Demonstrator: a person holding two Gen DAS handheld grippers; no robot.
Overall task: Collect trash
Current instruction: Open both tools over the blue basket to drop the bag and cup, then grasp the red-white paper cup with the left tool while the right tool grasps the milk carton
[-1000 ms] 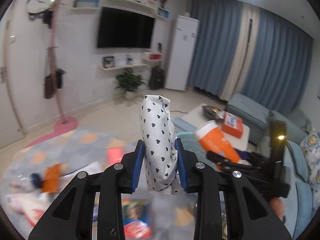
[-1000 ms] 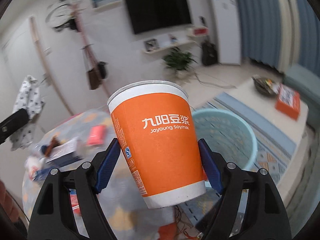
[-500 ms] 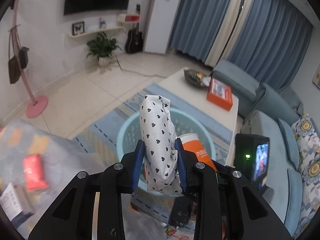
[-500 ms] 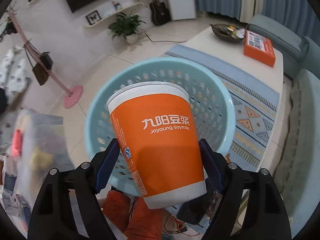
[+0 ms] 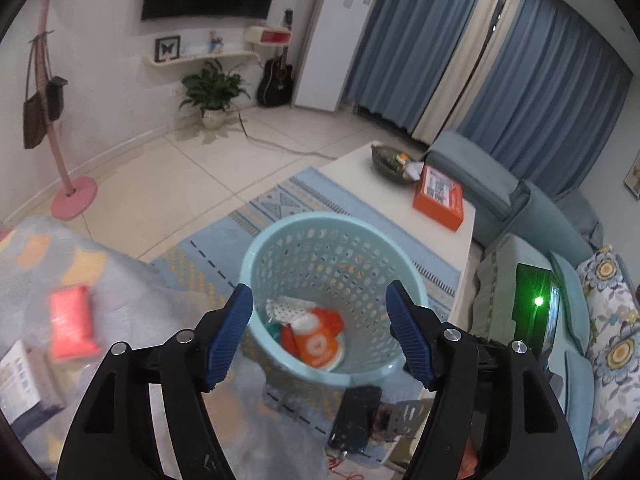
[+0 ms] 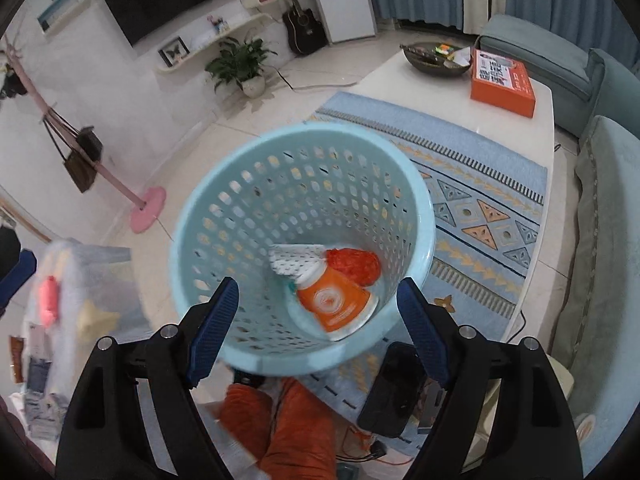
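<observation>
A light blue perforated basket (image 5: 348, 372) (image 6: 304, 136) stands on the floor below both grippers. Inside it lie an orange soymilk cup (image 5: 318, 344) (image 6: 336, 300), a white heart-print wrapper (image 5: 286, 306) (image 6: 296, 260) and a red crumpled piece (image 6: 354, 264). My left gripper (image 5: 320, 336) is open and empty above the basket. My right gripper (image 6: 318, 328) is open and empty above the basket.
A table with a patterned cloth (image 5: 48, 264) at the left holds a red packet (image 5: 72, 322) (image 6: 48, 300) and a small box (image 5: 22, 380). A white coffee table (image 6: 420, 76) carries an orange box (image 6: 502, 80). A blue rug (image 6: 480, 200) and a sofa (image 5: 560, 216) lie on the right.
Both grippers have opened. The heart-print wrapper has left my left gripper and the orange cup my right; both now lie in the basket.
</observation>
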